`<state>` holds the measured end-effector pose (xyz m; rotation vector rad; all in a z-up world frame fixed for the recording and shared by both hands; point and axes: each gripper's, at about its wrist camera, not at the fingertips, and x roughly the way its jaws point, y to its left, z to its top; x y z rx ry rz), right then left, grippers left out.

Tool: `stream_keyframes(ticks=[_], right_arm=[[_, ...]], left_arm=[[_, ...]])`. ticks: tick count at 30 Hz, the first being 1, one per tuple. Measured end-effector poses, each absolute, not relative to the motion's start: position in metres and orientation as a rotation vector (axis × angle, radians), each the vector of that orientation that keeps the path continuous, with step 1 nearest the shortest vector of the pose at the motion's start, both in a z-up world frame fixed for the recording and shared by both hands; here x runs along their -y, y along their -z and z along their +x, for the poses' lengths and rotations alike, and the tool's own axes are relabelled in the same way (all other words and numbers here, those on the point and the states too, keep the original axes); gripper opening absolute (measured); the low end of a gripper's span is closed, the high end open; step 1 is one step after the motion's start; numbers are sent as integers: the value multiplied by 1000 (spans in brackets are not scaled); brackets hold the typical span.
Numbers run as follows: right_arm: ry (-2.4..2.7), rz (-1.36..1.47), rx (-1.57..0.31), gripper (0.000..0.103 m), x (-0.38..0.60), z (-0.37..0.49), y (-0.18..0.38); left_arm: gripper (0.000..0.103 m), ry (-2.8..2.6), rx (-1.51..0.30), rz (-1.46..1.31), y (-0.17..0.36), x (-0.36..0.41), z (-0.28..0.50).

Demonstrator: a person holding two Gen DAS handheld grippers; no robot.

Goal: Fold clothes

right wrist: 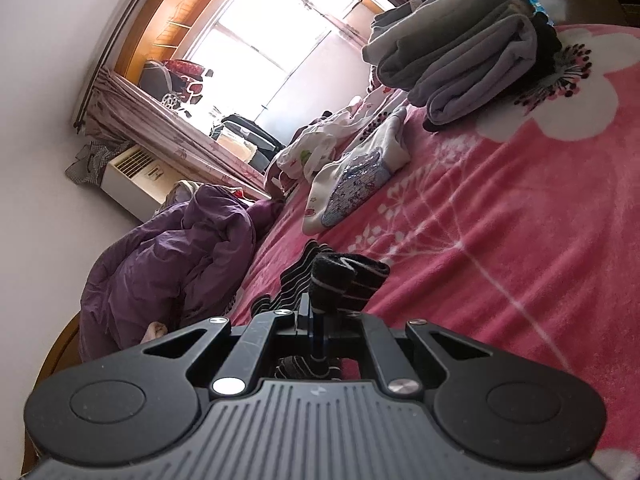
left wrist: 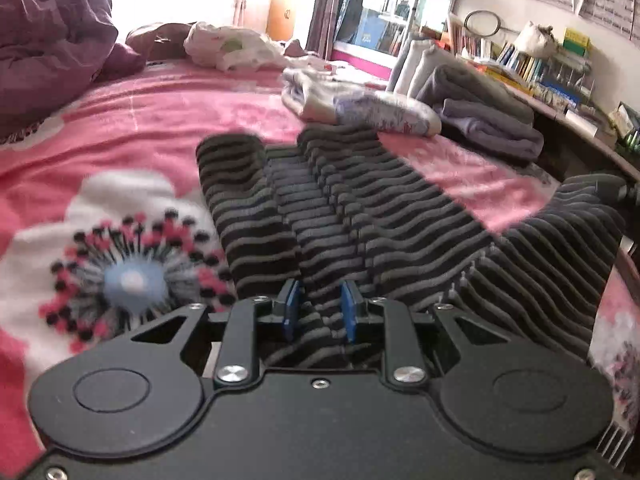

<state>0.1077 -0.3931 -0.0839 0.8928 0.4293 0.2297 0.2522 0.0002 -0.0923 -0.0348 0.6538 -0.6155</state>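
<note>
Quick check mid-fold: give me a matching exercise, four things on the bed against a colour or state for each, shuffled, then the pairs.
Things:
1. striped garment
2. blanket
3. folded stack
4. crumpled quilt

Colour or state:
A. purple
B. grey
C. held by both grippers
D. pink with white flowers

Pairs: 1-C, 2-D, 3-B, 4-A
</note>
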Motion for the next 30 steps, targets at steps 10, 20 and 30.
stream_keyframes(ticks=[10,20,30], right_arm=[[-290,947,-363,6,399,98,117],[-305,1019,-353,6,403,104,138],[-310,1005,-386,7,398,113,146]], left_arm=[[22,649,-640,-36,89,1,294],[25,627,-616,-41,89,2,335],[51,613,-631,-161,81,-20,352]])
